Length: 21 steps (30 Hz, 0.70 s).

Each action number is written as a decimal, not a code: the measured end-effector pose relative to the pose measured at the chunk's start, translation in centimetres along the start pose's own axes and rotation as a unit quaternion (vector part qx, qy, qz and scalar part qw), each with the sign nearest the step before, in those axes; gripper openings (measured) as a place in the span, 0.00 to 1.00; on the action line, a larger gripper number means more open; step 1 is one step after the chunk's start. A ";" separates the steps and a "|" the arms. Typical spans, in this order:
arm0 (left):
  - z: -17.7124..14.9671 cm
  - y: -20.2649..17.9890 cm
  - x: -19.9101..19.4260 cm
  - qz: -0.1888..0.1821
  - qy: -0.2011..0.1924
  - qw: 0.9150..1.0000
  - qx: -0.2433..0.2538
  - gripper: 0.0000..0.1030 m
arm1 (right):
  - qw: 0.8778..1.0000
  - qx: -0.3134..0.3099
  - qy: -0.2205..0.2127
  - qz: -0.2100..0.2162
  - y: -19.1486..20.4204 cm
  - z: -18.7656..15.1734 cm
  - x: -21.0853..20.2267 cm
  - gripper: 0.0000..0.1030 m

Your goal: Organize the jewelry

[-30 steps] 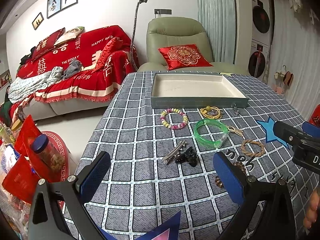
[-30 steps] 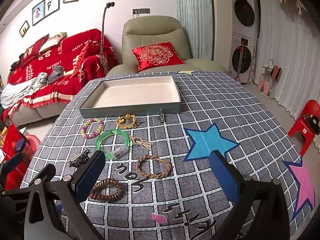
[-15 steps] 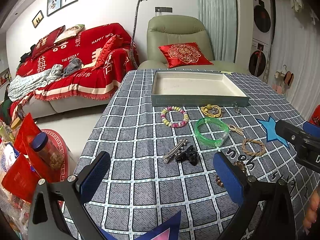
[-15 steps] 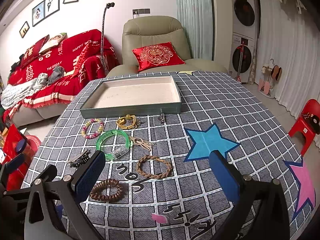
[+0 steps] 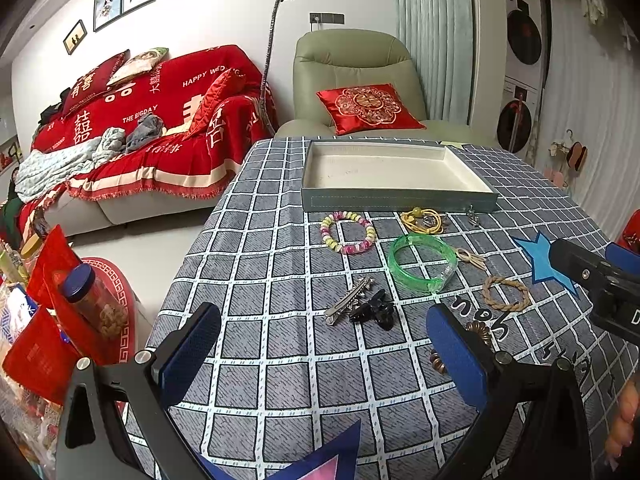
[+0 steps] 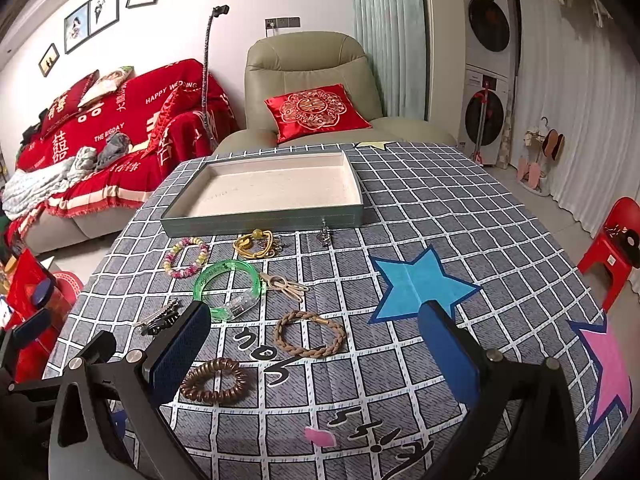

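Note:
An empty grey tray (image 5: 396,200) (image 6: 260,224) with a cream lining sits at the table's far side. In front of it lie a pastel bead bracelet (image 5: 348,232) (image 6: 187,258), a yellow cord piece (image 5: 422,220) (image 6: 254,244), a green bangle (image 5: 420,264) (image 6: 226,286), a braided bracelet (image 5: 506,294) (image 6: 310,334), hair clips (image 5: 360,306) (image 6: 158,318) and a brown coil tie (image 6: 214,380). My left gripper (image 5: 324,356) hangs open just short of the clips. My right gripper (image 6: 316,356) is open above the braided bracelet. Neither holds anything.
The table wears a grey checked cloth (image 6: 440,208) with star patches. A small charm (image 6: 325,236) lies by the tray's front. A red sofa (image 5: 152,120) and a green armchair (image 5: 356,76) stand beyond; red bags and a jar (image 5: 92,304) sit at the left edge.
Both views have crept slightly forward over the table. The jewelry and tray have not moved, and both grippers stay open.

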<state>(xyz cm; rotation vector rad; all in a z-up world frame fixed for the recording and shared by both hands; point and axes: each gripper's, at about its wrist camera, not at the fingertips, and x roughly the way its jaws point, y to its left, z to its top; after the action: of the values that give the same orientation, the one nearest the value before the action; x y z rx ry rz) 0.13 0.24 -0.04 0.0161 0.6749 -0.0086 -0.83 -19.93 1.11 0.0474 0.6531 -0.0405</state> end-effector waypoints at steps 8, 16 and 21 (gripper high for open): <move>0.0 0.0 0.0 0.000 0.001 1.000 0.000 1.00 | 1.000 0.000 0.000 0.000 0.0 0.0 0.0 1.00; -0.1 -0.1 0.1 -0.002 0.004 1.000 -0.002 1.00 | 1.000 0.001 0.001 0.000 0.0 0.0 0.0 1.00; -0.1 -0.1 0.1 -0.002 0.004 1.000 -0.002 1.00 | 1.000 0.001 0.001 0.001 0.0 0.0 -0.1 1.00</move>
<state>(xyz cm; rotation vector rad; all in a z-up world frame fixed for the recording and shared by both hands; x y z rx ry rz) 0.15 0.12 -0.20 0.0112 0.6829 -0.0112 -0.91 -19.97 1.15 0.0500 0.6545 -0.0399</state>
